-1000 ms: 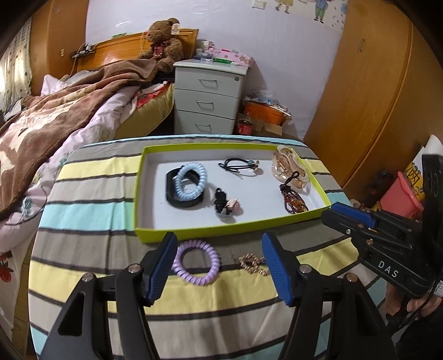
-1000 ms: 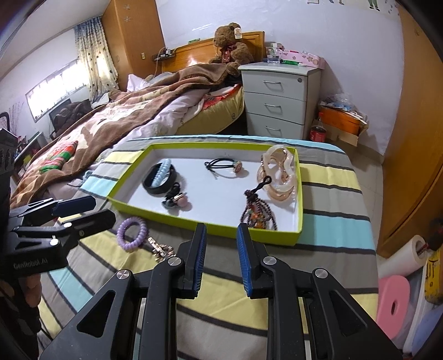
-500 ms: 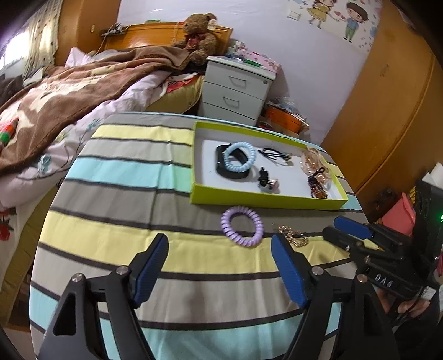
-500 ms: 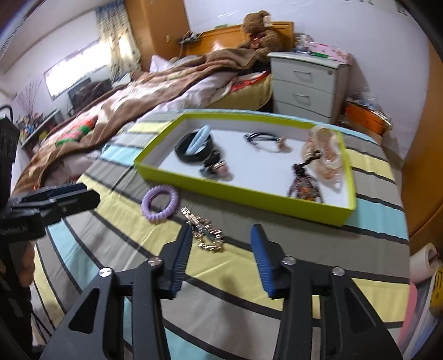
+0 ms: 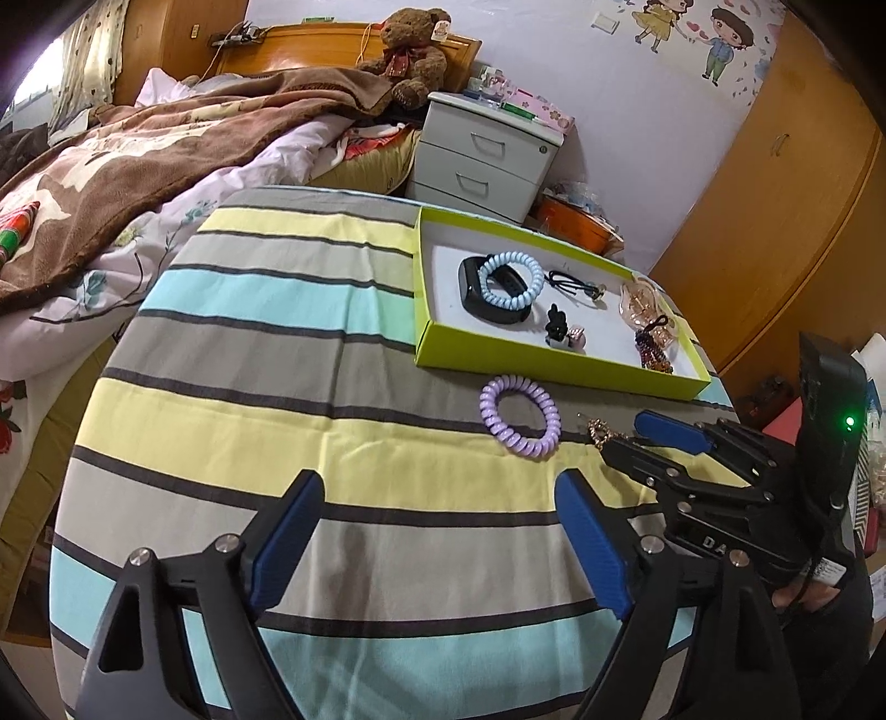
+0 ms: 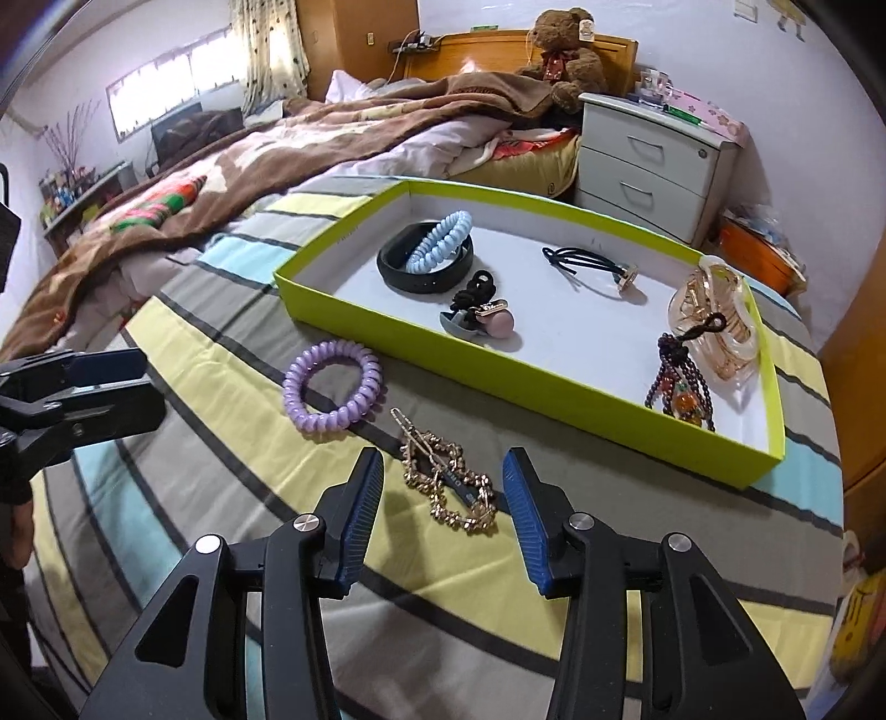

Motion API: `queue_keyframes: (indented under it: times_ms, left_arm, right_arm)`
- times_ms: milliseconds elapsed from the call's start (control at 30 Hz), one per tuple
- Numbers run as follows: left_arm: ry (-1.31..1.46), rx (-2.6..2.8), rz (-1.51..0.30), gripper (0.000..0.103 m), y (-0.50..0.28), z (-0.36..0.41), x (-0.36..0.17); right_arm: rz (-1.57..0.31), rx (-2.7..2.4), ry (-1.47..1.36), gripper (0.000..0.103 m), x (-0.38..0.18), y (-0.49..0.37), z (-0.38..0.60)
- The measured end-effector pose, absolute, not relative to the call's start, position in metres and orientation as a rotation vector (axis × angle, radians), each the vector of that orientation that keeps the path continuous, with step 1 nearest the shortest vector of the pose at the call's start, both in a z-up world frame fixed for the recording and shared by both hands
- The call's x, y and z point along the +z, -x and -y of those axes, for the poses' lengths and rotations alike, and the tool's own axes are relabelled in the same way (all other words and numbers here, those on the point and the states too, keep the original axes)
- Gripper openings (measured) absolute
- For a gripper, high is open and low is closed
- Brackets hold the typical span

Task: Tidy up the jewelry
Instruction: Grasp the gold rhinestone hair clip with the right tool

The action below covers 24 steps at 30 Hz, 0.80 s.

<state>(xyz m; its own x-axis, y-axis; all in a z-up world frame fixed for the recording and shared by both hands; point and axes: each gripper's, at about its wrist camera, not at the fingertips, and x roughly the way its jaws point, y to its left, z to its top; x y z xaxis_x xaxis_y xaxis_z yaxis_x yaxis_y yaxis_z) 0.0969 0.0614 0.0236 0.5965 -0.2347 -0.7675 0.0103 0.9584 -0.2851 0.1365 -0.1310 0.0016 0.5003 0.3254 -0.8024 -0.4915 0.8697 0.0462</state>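
Striped cloth (image 5: 343, 354) (grey, yellow, aqua bands) covers the tabletop, bedroom around it: bed (image 6: 332, 144) with brown blanket just beyond the far edge, teddy bear (image 6: 565, 50) at the wooden headboard, white nightstand (image 6: 648, 166) beside it, wood wardrobe (image 5: 775, 166) to the right in the left wrist view, curtained window (image 6: 166, 94) far left in the right wrist view. Lime-green tray (image 6: 343, 260) sits on the far right part of the cloth, white inside; it holds a blue coil hair tie (image 6: 440, 241) lying on a black band (image 6: 423, 277), a black elastic with charm (image 6: 587, 266), a black and pink clip (image 6: 482, 318), a clear amber claw clip (image 6: 720, 321) and a beaded tassel (image 6: 678, 387). Still outside the tray, on the cloth near its front wall: purple coil hair tie (image 6: 332, 390) and, just beside it, gold chain hair clip (image 6: 446, 479). Right gripper (image 6: 443, 509) has its fingers open, straddling the gold clip, pads not touching it; they have just been opening. Left gripper (image 5: 437, 548) fingers wide open over bare cloth, nothing between them, also just been opening; purple tie lies ahead of it.
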Motion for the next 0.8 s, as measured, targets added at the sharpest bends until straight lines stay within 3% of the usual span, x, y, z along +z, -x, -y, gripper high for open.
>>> queue_keyframes:
  times_ms: [433, 533, 700, 767, 800]
  left_arm:
    - [0.302, -0.141, -0.94, 0.088, -0.097, -0.07, 0.016]
    - [0.3, -0.141, -0.944, 0.088, -0.098, -0.069, 0.016]
    - [0.303, -0.139, -0.947, 0.088, -0.099, -0.069, 0.016]
    - [0.305, -0.139, -0.95, 0.088, -0.099, -0.068, 0.016]
    - [0.305, -0.141, -0.951, 0.088, -0.099, -0.068, 0.015]
  right_arm:
    - [-0.939, 0.49, 0.24, 0.047, -0.003, -0.142, 0.122]
    - [-0.93, 0.472, 0.236, 0.037, -0.003, -0.14, 0.123]
    - [-0.93, 0.474, 0.234, 0.037, -0.002, -0.136, 0.125]
    - [-0.919, 0.471, 0.216, 0.026, -0.001, -0.133, 0.128]
    - [-0.919, 0.466, 0.208, 0.026, -0.001, -0.132, 0.129]
